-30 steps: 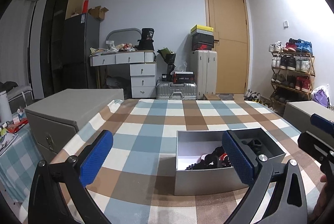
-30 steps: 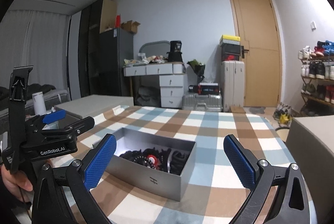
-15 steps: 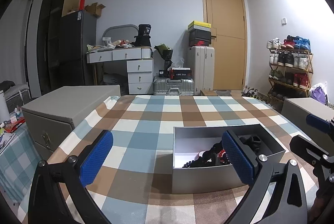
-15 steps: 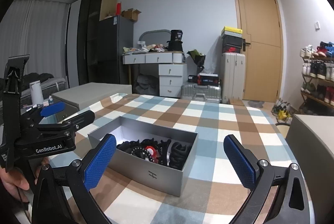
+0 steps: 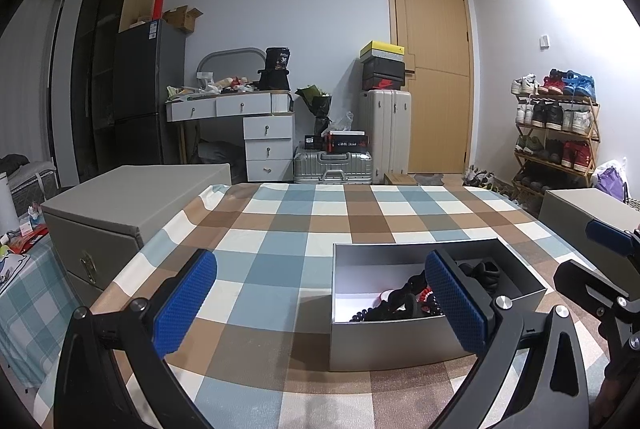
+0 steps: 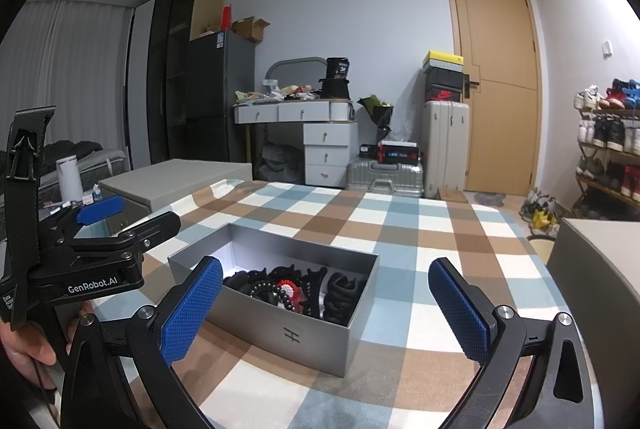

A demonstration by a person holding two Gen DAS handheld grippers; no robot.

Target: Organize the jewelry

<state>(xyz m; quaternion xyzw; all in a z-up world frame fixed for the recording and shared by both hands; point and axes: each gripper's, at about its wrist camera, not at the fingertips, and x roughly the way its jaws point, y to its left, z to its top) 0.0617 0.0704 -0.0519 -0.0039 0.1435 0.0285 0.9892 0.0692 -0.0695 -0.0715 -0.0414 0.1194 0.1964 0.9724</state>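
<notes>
An open grey box [image 5: 400,343] [image 6: 280,325] sits on the checked tablecloth. Inside lies a heap of black hair clips and bead bracelets [image 6: 304,289], with a red and white bead piece [image 6: 286,289]; the heap also shows in the left wrist view [image 5: 404,303]. My left gripper [image 5: 320,303] is open and empty, held above the cloth just left of the box. My right gripper [image 6: 326,303] is open and empty, hovering over the box's near side. Each gripper shows at the edge of the other's view.
The table [image 5: 280,229] carries a blue, brown and white checked cloth. A grey storage box [image 5: 120,205] stands off its left edge and another [image 6: 600,269] off its right. A desk, suitcases, a door and a shoe rack [image 5: 556,133] stand behind.
Both grippers have tilted down slightly and come a little closer to the box, which now sits lower and larger in both views. Both stay open.
</notes>
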